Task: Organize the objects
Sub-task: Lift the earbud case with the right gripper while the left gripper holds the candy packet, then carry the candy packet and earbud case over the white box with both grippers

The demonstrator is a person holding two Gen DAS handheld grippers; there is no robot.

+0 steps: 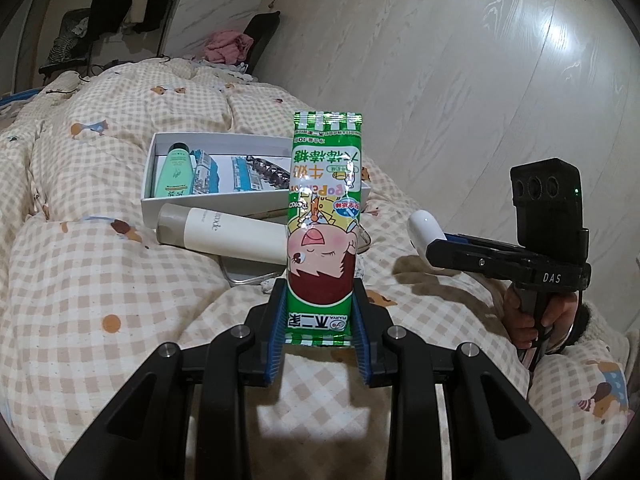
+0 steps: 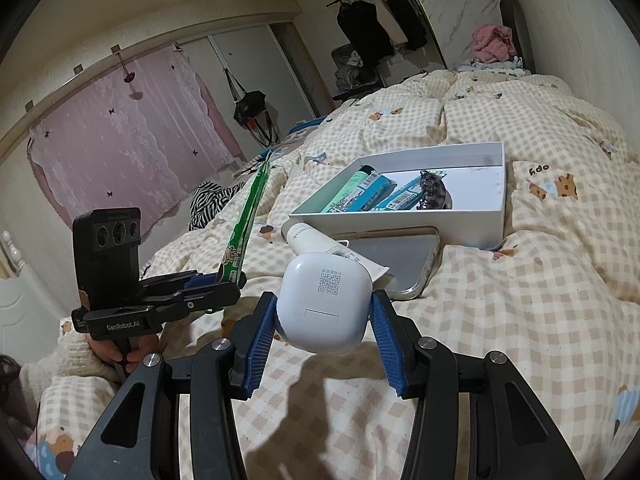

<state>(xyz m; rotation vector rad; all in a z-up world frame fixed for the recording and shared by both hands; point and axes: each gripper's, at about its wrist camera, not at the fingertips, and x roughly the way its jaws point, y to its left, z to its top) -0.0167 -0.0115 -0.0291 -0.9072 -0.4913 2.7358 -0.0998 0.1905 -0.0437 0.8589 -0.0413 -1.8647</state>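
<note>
On candy packet (image 1: pixel 320 216), "Pop Candy", "Fujiya"

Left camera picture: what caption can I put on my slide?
Left gripper holds a green candy packet above the checked quilt.

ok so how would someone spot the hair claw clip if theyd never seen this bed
Find the open white box lying on the checked quilt, just behind the white tube and the phone. The hair claw clip lies at the right end inside the box. It is the only dark, toothed thing there; its neighbours are blue packets and a mint green tube.
</note>
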